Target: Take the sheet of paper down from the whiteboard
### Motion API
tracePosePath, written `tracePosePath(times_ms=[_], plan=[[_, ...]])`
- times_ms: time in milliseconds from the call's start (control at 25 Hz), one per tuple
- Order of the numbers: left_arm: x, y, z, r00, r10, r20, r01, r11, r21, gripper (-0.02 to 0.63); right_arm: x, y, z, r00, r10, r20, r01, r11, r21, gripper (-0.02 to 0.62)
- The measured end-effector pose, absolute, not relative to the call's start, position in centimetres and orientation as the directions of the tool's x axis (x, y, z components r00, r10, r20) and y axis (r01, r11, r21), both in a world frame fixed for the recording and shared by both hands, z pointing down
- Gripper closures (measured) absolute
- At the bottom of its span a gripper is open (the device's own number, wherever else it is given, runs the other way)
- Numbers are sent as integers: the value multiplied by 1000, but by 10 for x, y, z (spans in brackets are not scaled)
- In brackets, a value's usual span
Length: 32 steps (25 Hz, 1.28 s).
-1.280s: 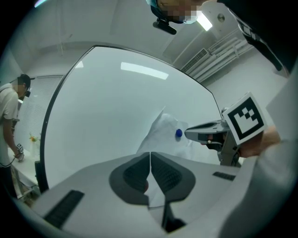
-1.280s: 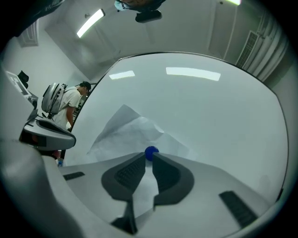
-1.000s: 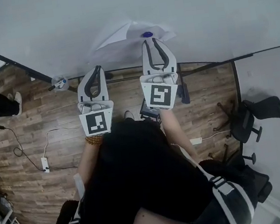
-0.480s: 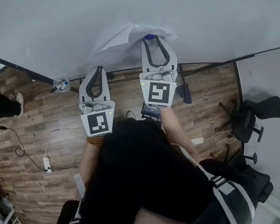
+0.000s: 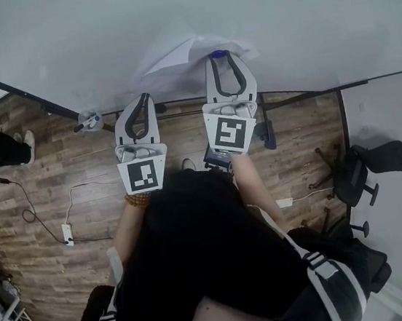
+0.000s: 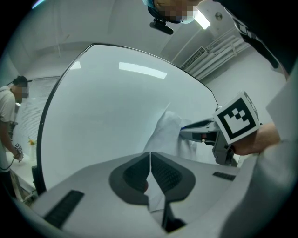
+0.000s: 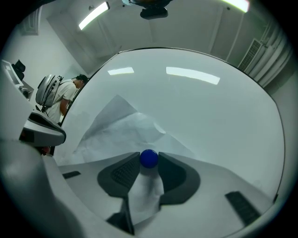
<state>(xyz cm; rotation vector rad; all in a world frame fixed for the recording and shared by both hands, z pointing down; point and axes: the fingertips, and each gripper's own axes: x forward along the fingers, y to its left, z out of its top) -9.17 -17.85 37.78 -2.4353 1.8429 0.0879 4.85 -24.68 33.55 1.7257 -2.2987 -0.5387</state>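
The magnet pinning the paper sits between the right gripper's fingertips, whose jaws have just been closing onto it. The left gripper, shut and empty, hangs farther off.

Your whiteboard reads white with a thin black frame. The sheet of paper at 12 o'clock in the head view is white too, so contrast is low. The magnet is solid blue. Left gripper and right gripper have pale grey shells and dark grey ribbed pads. Each cube carries black-and-white square markers. The floor at 9 o'clock is brown wood plank, and the chair at 3 o'clock is black.
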Motion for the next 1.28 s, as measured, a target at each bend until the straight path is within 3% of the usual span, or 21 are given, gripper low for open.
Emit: tracePosePath(times_ms=[360,640,920,1280], plan=[[-95,-184,370,268,-956,-115,-963,-263,-57,583,48,-246,334,-295,-954,-48,-872,249,422,472],[-96,-200,366,288,-950,-122,-955,-276,-105,532,48,-246,337,-291,-956,-31,-875,253,413,472],[-89,-213,364,322,-938,-128,-936,-295,-193,532,48,-246,336,-291,-956,-32,-873,252,419,472],[-86,-224,370,327,-942,-73,-934,-310,-179,556,49,-246,336,-287,-958,-28,-868,247,431,474]])
